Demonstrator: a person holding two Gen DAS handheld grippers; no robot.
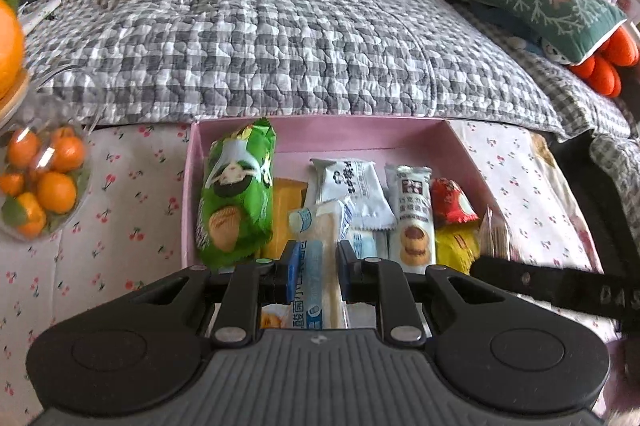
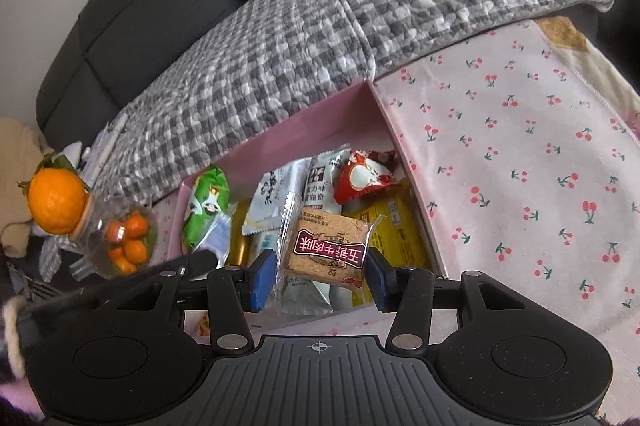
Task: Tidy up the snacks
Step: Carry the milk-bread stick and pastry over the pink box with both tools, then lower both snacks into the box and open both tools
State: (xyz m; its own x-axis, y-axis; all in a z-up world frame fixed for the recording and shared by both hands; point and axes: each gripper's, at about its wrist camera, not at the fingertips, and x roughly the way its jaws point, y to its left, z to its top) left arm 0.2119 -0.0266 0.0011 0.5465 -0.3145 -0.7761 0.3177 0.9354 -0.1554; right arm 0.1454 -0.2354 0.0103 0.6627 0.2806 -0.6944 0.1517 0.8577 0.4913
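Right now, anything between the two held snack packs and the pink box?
Nothing visible. The left gripper holds a long white-blue wafer pack, the right gripper a square tan biscuit pack, both over the open pink box, already crowded with snacks.

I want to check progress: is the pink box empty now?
No, the pink box already holds several snack packets, such as the green bag.
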